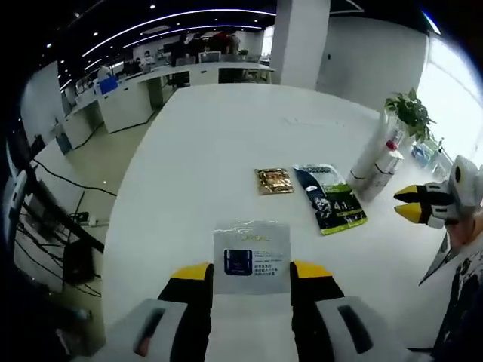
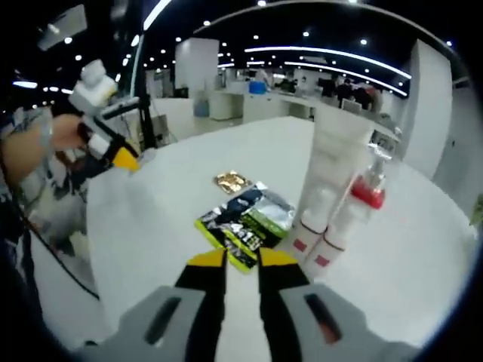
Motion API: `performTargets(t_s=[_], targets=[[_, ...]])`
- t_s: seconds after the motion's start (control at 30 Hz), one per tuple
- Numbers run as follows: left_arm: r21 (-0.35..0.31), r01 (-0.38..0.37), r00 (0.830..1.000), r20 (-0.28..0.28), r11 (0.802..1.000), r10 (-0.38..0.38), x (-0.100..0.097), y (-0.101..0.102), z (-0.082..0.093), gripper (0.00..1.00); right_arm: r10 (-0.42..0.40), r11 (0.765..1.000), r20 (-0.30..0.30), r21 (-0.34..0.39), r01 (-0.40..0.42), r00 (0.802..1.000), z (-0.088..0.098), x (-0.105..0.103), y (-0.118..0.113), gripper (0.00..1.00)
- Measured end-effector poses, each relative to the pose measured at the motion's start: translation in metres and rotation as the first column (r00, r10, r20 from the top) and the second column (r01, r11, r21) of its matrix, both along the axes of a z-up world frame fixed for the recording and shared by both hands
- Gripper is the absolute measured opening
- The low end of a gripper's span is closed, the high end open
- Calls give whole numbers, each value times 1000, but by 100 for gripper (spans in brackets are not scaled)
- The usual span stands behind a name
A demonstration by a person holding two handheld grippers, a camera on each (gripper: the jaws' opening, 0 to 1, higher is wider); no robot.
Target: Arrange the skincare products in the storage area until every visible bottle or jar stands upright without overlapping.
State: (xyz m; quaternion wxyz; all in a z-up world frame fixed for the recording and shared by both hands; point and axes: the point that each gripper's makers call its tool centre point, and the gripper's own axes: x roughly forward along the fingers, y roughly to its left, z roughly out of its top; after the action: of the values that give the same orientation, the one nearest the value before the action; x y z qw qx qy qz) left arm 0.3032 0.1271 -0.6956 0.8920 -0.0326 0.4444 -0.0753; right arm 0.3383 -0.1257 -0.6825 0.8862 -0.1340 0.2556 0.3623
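Three flat sachets are lying on the white table (image 1: 189,151): a white L'Oréal sachet (image 1: 251,257), a small gold sachet (image 1: 273,180) and a dark green-and-black sachet (image 1: 330,197). Beside the dark one, three white tubes are standing upright on their caps in a tight cluster: one tall tube (image 2: 330,170) and two shorter ones, the nearer (image 2: 355,209) carrying a red band. None of these is sitting inside any container; all are resting directly on the tabletop. In the left gripper view, the left gripper (image 1: 251,273) is spreading its yellow-tipped jaws wide, and the white sachet is lying flat between them, its edges just inside the tips; whether the jaws are touching it cannot be told. In the right gripper view, the right gripper (image 2: 242,259) is holding its jaws nearly together with nothing between them, its tips hovering just short of the dark sachet's near corner, the tubes standing close by to the right.
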Motion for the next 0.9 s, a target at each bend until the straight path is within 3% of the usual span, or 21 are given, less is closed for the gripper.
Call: performTargets(t_s=[0.13, 0.23, 0.47, 0.73, 0.9], targets=[[-42, -39, 999, 1, 998, 39, -7, -2, -7, 41, -14, 999, 22, -42, 15, 1000, -2, -6, -17, 16], [-48, -48, 999, 2, 998, 48, -10, -7, -12, 41, -60, 998, 20, -35, 60, 998, -1, -5, -29, 16], [-54, -47, 999, 11, 997, 48, -7, -20, -18, 41, -96, 995, 50, -11, 96, 994, 10, -5, -31, 16], [-88, -59, 996, 59, 994, 64, 27, -57, -29, 41, -98, 995, 42, 18, 97, 994, 8, -16, -22, 16], [-87, -87, 995, 49, 992, 92, 50, -66, -40, 41, -114, 993, 39, 9, 114, 993, 7, -19, -29, 16]])
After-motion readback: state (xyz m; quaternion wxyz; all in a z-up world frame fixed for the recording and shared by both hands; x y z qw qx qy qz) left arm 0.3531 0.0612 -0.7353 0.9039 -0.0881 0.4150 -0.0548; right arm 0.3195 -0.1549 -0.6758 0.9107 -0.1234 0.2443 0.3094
